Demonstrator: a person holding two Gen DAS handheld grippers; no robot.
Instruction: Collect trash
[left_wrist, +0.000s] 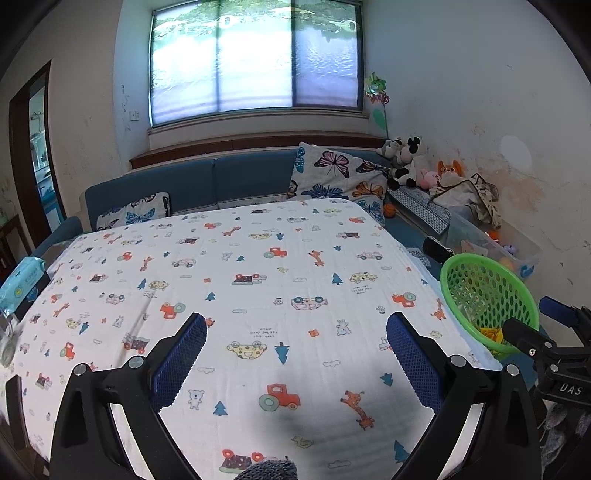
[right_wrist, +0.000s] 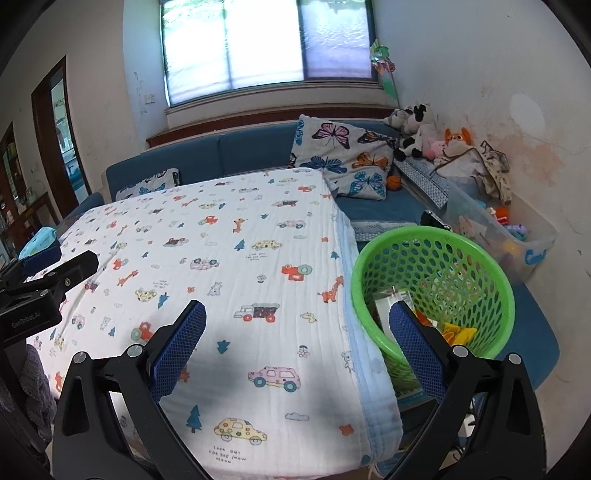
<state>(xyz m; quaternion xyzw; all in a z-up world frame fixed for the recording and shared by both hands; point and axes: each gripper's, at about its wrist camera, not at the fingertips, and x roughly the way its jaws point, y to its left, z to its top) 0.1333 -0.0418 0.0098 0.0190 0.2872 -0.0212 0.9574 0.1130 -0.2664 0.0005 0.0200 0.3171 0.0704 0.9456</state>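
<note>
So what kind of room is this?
Probably a family living room or playroom: a blue sofa under a window, plush toys in the corner, and a table under a children's cloth.

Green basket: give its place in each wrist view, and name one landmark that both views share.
Left wrist view: green basket at the right edge, beside the patterned cloth.
Right wrist view: lower right, behind the right gripper, wrappers inside.
Shared landmark: butterfly pillow behind the table.
</note>
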